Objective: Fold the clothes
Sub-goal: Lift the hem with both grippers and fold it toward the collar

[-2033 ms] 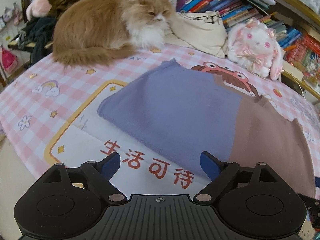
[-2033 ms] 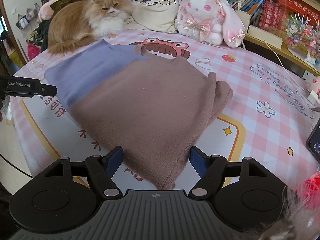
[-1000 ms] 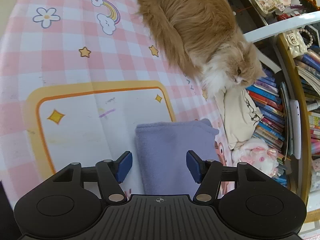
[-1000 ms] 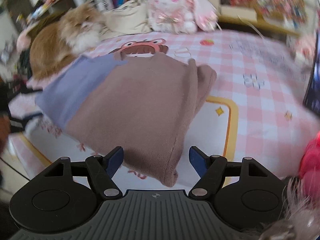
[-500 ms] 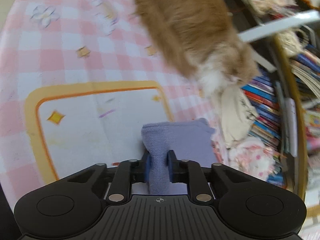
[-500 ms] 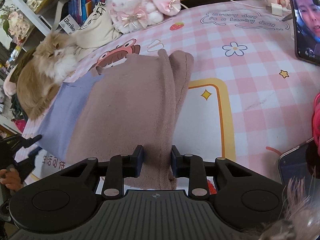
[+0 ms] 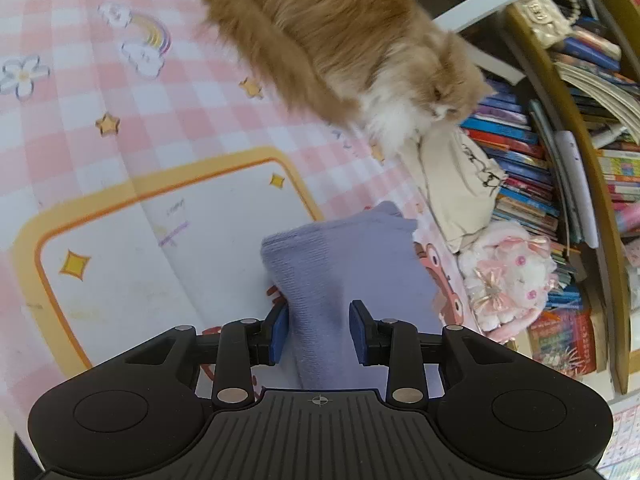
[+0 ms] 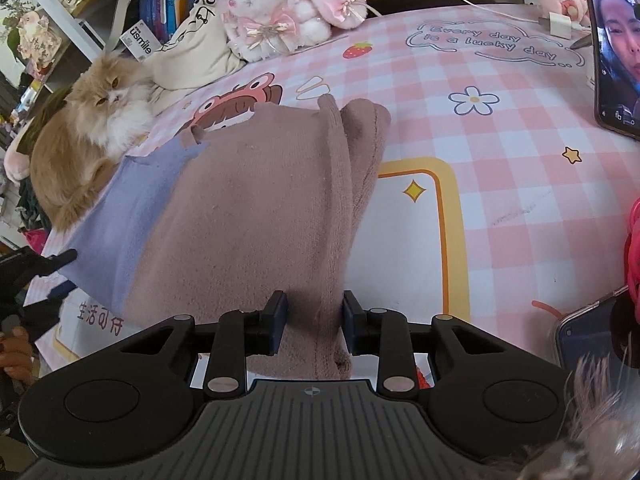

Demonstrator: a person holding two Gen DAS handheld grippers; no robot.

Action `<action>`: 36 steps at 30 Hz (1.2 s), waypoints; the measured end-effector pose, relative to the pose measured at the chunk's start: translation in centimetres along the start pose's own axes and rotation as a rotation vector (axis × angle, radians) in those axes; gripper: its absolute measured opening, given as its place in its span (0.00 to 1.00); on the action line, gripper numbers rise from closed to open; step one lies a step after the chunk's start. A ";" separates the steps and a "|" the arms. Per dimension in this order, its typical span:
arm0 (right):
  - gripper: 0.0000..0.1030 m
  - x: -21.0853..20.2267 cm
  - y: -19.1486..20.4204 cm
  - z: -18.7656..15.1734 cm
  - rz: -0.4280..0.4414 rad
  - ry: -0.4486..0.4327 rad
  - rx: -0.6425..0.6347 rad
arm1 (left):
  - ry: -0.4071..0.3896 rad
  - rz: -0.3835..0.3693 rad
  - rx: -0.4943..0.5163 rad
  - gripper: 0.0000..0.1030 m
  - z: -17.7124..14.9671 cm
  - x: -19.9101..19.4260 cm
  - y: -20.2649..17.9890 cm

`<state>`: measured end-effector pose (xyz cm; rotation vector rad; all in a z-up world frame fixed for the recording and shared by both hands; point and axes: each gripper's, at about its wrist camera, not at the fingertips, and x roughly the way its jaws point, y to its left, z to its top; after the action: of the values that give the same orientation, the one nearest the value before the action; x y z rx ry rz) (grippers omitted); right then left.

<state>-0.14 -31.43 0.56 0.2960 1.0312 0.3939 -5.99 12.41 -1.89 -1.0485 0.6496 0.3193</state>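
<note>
A folded two-tone garment lies on the pink checked table cover (image 8: pixel 500 184). Its brown part (image 8: pixel 256 216) fills the middle of the right wrist view and its purple part (image 8: pixel 116 216) lies to the left. My right gripper (image 8: pixel 314 324) is shut on the brown near corner. In the left wrist view my left gripper (image 7: pixel 318 336) is shut on the purple end (image 7: pixel 340 264) of the garment, which bunches between the blue pads. The left gripper also shows at the left edge of the right wrist view (image 8: pixel 36 268).
An orange long-haired cat (image 7: pixel 352 44) sits on the cover just beyond the purple end; it also shows in the right wrist view (image 8: pixel 88 136). A cream bag (image 8: pixel 196 60), a pink plush rabbit (image 8: pixel 276 12) and book shelves (image 7: pixel 540 168) line the back. A phone (image 8: pixel 614 44) stands at the right.
Both grippers have closed from open onto the garment: the left on the purple end, the right on the brown corner. The jaws now stand slightly wider around thicker bunched cloth than half a second ago.
</note>
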 end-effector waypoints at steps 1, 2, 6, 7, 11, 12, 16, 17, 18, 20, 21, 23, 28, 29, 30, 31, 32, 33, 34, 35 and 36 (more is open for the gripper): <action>0.27 0.0 0.0 0.0 0.000 0.000 -0.003 | 0.005 -0.001 0.000 0.31 -0.1 0.3 0.0; 0.27 0.0 0.0 0.0 -0.001 0.001 -0.005 | 0.010 -0.001 0.000 0.31 -0.2 0.6 -0.1; 0.27 0.0 0.1 0.0 -0.001 0.002 -0.009 | 0.003 -0.008 -0.008 0.29 -0.6 1.4 -0.3; 0.27 0.0 0.1 0.0 -0.001 0.002 -0.008 | 0.002 -0.011 -0.014 0.28 -0.7 1.5 -0.3; 0.26 0.0 0.1 0.0 0.001 0.000 -0.007 | -0.004 -0.006 0.054 0.08 -0.9 0.6 -1.2; 0.27 0.0 0.1 0.1 0.001 -0.001 -0.009 | -0.014 -0.001 0.107 0.08 -1.1 0.0 -2.0; 0.27 0.1 0.3 0.2 -0.005 -0.002 -0.035 | -0.031 -0.046 0.450 0.09 -3.0 -3.2 -6.5; 0.27 0.2 0.4 0.2 -0.007 -0.002 -0.044 | -0.020 -0.028 0.434 0.09 -2.9 -3.0 -6.0; 0.27 0.2 0.5 0.2 -0.009 -0.002 -0.052 | -0.010 -0.010 0.414 0.09 -2.7 -2.8 -5.5; 0.27 0.2 0.5 0.1 -0.009 -0.001 -0.063 | 0.009 0.035 0.261 0.09 -1.8 -1.9 -3.0; 0.27 0.2 0.5 0.1 -0.009 -0.001 -0.067 | 0.012 0.034 0.177 0.09 -1.6 -1.6 -1.7; 0.27 0.2 0.5 0.1 -0.009 -0.002 -0.074 | 0.010 0.011 0.101 0.09 -1.6 -1.3 -0.6; 0.27 0.2 0.5 0.1 -0.007 -0.003 -0.085 | 0.028 0.014 0.086 0.19 -1.3 0.1 0.2; 0.27 0.3 0.6 0.1 -0.006 -0.004 -0.087 | 0.023 -0.004 0.061 0.19 -1.1 0.1 0.6; 0.27 0.3 0.6 0.2 -0.004 -0.004 -0.088 | 0.020 -0.018 0.034 0.19 -0.9 0.2 0.9; 0.27 0.3 0.6 0.2 -0.003 -0.004 -0.089 | 0.017 -0.031 0.008 0.19 -0.9 0.4 1.2; 0.27 0.3 0.6 0.2 -0.003 -0.003 -0.091 | 0.014 -0.039 -0.011 0.19 -0.9 0.4 1.4; 0.27 0.3 0.7 0.2 -0.002 -0.003 -0.093 | 0.011 -0.048 -0.030 0.19 -0.9 0.5 1.5; 0.27 0.3 0.7 0.2 -0.002 -0.003 -0.094 | 0.008 -0.055 -0.044 0.19 -0.9 0.6 1.7; 0.27 0.3 0.7 0.2 -0.003 -0.003 -0.096 | 0.005 -0.061 -0.058 0.19 -1.0 0.6 1.9; 0.27 0.4 0.8 0.2 -0.004 -0.003 -0.098 | 0.003 -0.067 -0.074 0.18 -1.0 0.7 2.0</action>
<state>0.06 -30.56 0.70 0.2071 1.0061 0.4391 -6.91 12.49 -4.04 -1.1393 0.6071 0.2851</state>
